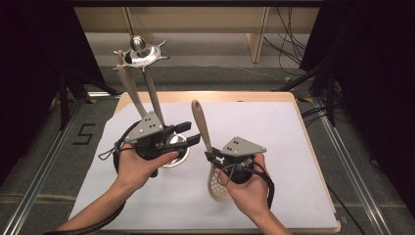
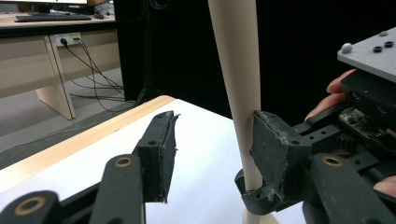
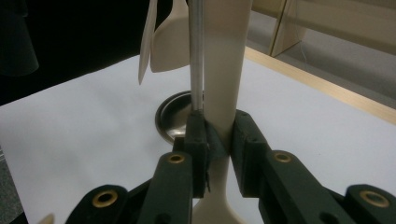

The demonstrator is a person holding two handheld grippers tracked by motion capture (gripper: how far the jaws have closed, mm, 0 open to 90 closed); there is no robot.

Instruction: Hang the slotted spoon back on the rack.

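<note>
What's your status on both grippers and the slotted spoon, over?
Right gripper shut on slotted spoon handle. Left gripper open. Utensil stand beside it, spatula hanging.

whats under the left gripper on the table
Under the left gripper sits the round metal base of the utensil stand; the hand covers its left part.

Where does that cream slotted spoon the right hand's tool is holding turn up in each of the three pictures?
High view: slotted spoon right of centre, handle tilted up and away, perforated bowl near the person's hand, clamped by the right gripper.
Left gripper view: its handle rises just right of centre.
Right gripper view: handle stands at centre, pinched between the jaws.
Shared landmark: the white sheet covering the table.
</note>
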